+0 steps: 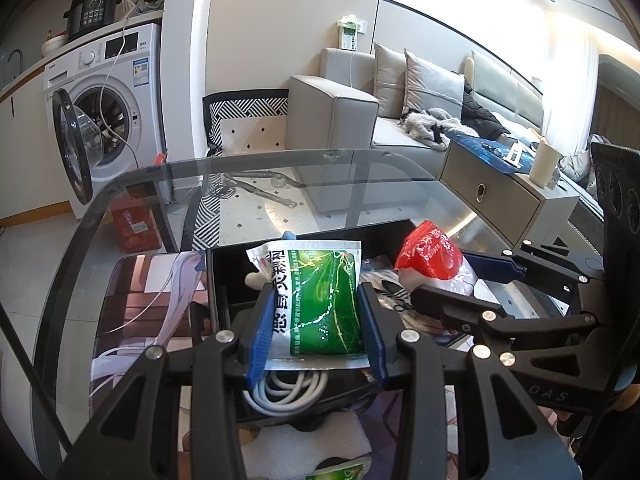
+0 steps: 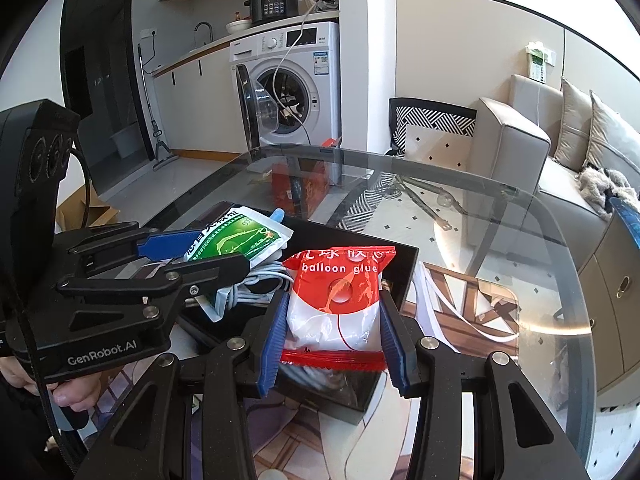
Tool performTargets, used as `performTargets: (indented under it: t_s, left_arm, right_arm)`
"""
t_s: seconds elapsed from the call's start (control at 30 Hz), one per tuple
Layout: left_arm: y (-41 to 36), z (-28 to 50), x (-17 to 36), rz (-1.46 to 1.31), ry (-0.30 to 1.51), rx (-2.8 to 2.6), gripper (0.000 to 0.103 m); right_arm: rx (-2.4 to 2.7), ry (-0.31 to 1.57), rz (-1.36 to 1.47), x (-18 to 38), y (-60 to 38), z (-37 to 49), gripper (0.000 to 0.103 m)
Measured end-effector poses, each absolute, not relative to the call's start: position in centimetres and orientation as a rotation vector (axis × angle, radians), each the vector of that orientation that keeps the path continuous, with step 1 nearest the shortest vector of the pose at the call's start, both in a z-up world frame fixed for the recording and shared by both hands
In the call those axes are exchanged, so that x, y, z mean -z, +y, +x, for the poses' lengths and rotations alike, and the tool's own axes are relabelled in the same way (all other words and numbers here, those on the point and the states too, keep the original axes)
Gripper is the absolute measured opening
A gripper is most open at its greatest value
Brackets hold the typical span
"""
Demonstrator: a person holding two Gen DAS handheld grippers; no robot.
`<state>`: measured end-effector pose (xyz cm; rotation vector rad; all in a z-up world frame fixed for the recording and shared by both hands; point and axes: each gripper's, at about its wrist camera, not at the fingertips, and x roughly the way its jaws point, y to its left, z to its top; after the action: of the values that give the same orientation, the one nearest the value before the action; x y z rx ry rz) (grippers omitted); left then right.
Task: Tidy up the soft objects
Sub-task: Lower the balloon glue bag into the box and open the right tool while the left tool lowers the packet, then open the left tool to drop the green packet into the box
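Green packet [image 1: 320, 304] clenched by left gripper [image 1: 318, 330], red packet [image 2: 336, 304] by right gripper [image 2: 334, 336] (seemingly over a black tray [image 2: 404, 264]).

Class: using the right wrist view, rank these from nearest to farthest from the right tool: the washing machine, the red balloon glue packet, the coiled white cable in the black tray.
1. Red balloon glue packet: clamped in the right tool.
2. Coiled white cable: in the black tray, left of the packet.
3. Washing machine: across the room, beyond the glass table.

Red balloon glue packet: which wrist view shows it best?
The right wrist view: the red balloon glue packet sits centred between the right tongs, label readable. The left wrist view shows only its crumpled red top, off to the side.
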<state>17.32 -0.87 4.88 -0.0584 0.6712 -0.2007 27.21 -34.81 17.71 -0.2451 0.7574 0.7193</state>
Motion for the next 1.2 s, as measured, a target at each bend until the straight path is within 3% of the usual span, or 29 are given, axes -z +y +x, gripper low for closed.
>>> performTargets:
  t_s: [0.5, 0.73, 1.2]
  left_arm:
    - [-0.7, 17.6, -4.8, -0.060, 0.669, 0.208, 0.039]
    - [-0.9, 17.4, -4.8, -0.060, 0.671, 0.225, 0.039]
    - [-2.7, 17.9, -3.7, 0.012, 0.674, 0.222, 0.039]
  right_arm:
    - [-0.720, 0.767, -0.308, -16.6, -32.8, 29.6, 0.044]
    - [-0.692, 0.711, -0.320, -17.5, -33.8, 28.8, 0.062]
    - [-0.647, 0.706, -0.294, -17.7, -36.2, 28.0, 0.069]
